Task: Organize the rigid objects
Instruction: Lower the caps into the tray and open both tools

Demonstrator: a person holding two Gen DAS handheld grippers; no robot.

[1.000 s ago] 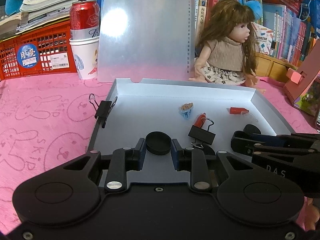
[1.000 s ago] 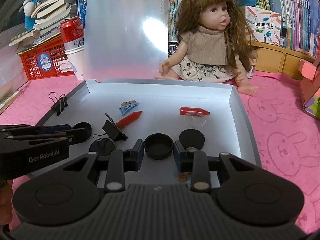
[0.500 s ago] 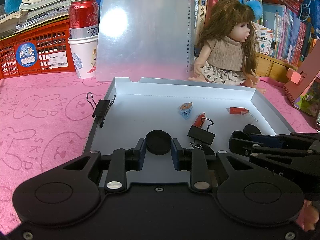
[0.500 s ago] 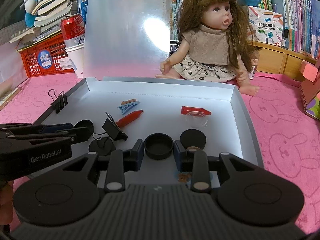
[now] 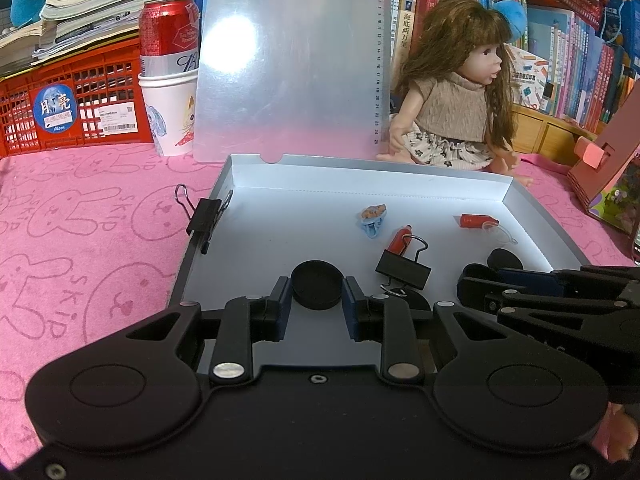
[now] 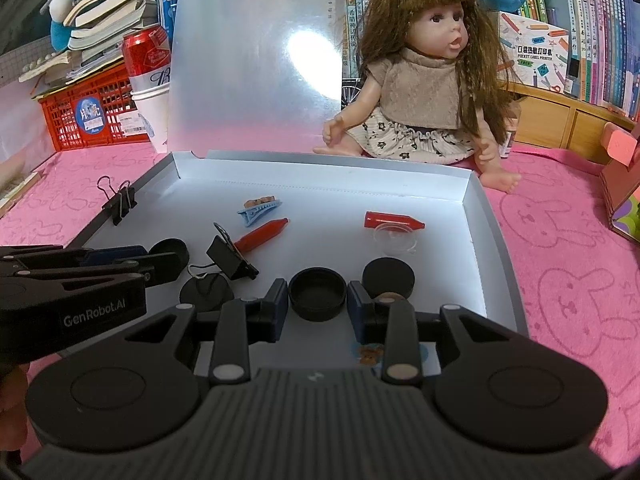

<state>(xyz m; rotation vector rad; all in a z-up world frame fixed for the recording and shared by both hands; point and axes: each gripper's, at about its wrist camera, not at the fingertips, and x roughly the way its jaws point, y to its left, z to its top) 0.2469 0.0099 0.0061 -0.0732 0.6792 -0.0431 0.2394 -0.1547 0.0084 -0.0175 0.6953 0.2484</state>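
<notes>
Now we're mid-sorting at the near edge of the tray [image 6: 492,232]: our left gripper [image 5: 315,285] clamps one black cap [image 5: 316,294], our right gripper [image 6: 318,285] has just been opening its jaws around a second cap [image 6: 318,297] on the tray floor, so next we'd back that hand clear.

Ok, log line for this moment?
left gripper: shut on black cap | right gripper: jaws just opening, second cap between | both over white box
</notes>
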